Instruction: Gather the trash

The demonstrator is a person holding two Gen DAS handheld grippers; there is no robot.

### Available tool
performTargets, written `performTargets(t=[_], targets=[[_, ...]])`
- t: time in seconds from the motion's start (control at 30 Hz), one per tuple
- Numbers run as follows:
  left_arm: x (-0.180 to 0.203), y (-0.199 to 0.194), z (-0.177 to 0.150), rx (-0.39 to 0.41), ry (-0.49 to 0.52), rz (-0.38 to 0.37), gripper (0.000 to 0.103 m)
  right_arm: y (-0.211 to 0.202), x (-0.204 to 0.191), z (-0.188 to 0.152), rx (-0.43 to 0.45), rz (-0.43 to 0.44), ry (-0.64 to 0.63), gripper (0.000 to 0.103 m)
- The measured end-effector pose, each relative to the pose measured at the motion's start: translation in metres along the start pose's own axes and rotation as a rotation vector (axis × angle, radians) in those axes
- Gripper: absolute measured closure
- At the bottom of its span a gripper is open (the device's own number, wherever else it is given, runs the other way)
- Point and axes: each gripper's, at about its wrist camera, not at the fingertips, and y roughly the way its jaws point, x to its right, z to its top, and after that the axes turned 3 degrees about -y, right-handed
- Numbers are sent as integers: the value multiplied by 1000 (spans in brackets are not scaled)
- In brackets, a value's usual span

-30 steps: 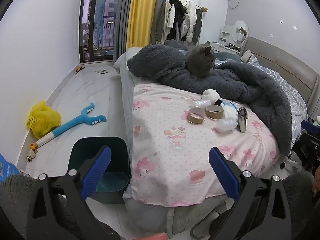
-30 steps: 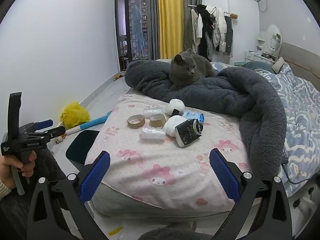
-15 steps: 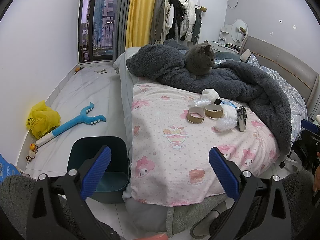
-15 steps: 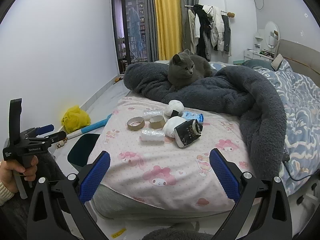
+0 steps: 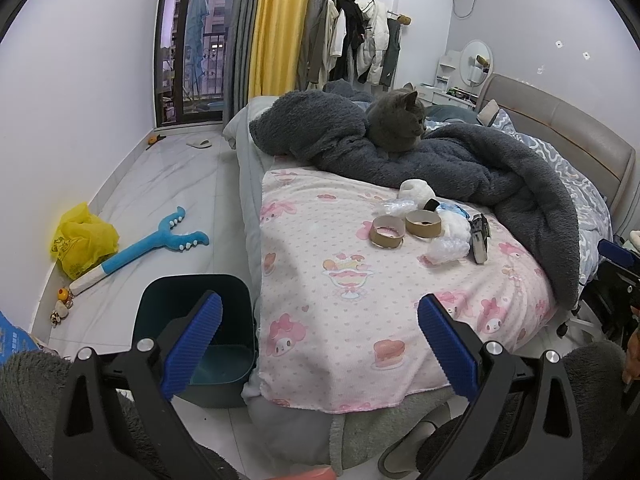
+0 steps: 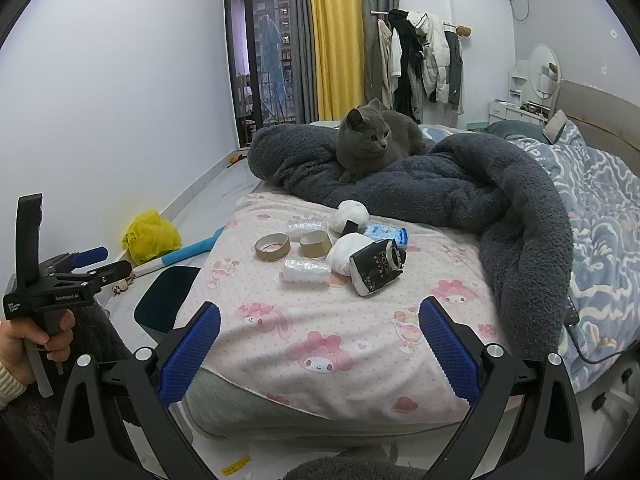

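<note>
Trash lies on the pink blanket (image 6: 320, 320): two cardboard tape rings (image 6: 272, 247) (image 6: 315, 243), bubble wrap pieces (image 6: 307, 270), white paper wads (image 6: 343, 254), a black Face packet (image 6: 376, 272) and a blue wrapper (image 6: 387, 233). The rings also show in the left wrist view (image 5: 387, 232). A dark teal bin (image 5: 200, 320) stands on the floor beside the bed. My left gripper (image 5: 320, 336) is open and empty over the bed's near corner. My right gripper (image 6: 320, 340) is open and empty, short of the trash.
A grey cat (image 6: 370, 140) sits on a dark fleece blanket (image 6: 480, 192) behind the trash. A yellow bag (image 5: 82, 238) and a blue toy (image 5: 148, 246) lie on the floor by the wall. A black cable (image 6: 576, 320) runs off the bed's right edge.
Both views have shifted slightly; the right gripper has drawn back a little from the bed. The cat has turned its head. Both grippers stay open.
</note>
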Motion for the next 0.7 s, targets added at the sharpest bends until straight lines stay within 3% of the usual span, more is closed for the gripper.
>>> performTargets(t=[0.7], targets=[[0, -2, 0, 1, -2, -1, 3, 0, 1, 0, 0, 1, 1, 3]])
